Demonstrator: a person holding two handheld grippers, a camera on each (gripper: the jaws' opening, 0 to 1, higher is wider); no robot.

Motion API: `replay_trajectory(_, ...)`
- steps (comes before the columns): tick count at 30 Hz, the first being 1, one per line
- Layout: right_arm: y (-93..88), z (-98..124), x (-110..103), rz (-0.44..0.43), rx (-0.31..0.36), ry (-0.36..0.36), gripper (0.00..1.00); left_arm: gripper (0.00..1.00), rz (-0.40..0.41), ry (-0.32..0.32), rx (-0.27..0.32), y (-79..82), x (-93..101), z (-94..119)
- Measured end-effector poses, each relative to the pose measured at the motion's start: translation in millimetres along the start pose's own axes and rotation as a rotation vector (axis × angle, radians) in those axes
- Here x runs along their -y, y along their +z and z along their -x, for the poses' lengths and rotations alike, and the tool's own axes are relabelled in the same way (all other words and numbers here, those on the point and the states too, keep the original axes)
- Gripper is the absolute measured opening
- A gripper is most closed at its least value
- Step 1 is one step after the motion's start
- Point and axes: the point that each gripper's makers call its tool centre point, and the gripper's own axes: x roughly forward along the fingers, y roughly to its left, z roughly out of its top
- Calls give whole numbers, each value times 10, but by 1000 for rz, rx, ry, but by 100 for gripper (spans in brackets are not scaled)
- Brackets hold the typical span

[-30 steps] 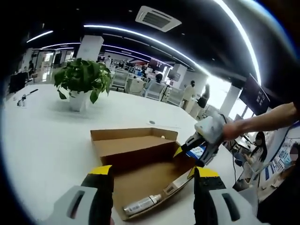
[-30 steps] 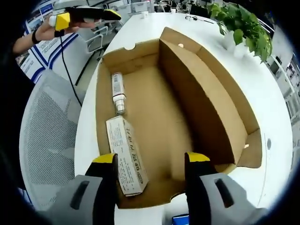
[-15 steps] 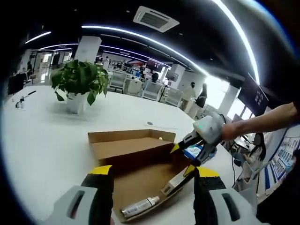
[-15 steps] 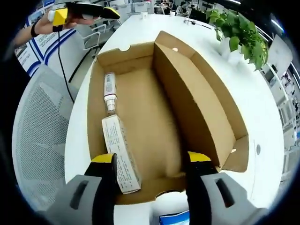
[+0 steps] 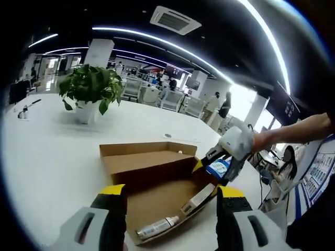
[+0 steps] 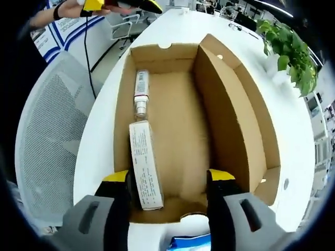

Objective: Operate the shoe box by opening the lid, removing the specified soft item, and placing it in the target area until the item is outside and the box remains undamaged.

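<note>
- The shoe box (image 6: 172, 157) lay open on top, its raised lid (image 6: 230, 115) walling off one long side.
- A white tube (image 6: 140, 94) and a printed carton (image 6: 145, 172) hugged the opposite wall; the box floor beside them was bare.
- The right gripper (image 6: 167, 180) hung over the near end, jaws apart.
- A mesh chair (image 6: 47, 136) crowded the white table (image 5: 47, 151) edge.
- A potted plant (image 5: 89, 94) stood well apart.

We are seeing long white ceiling light strips (image 5: 157, 39) glaring, the glossy white table (image 5: 47, 151) shining, and edges bending and blurring.
</note>
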Motion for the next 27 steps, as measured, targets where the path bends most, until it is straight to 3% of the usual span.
replay_trajectory(8, 3, -232, 26, 33, -72, -28, 48, 71, -2, -3, 2, 20, 10, -12)
replay_trajectory(12, -11, -362, -99, 49, -111, -6, 35, 71, -1, -4, 0, 5, 16, -15)
replay_trajectory(14, -2, -416, -128, 98, -129, -15, 31, 71, 2, -3, -2, -5, 21, -12)
replay_trajectory(15, 3, -409, -190, 128, -143, 28, 28, 71, -1, -1, -4, -12, 16, -9)
replay_trajectory(19, 7, -397, -209, 118, -128, 22, 19, 71, -13, 5, -10, -32, 0, 11)
replay_trajectory(22, -5, -385, -236, 62, -119, 13, 18, 71, -38, 11, -27, -67, -8, 23)
replay_trajectory(27, 0, -365, -296, 65, -108, 12, 18, 71, -39, 9, -29, -81, -20, 37)
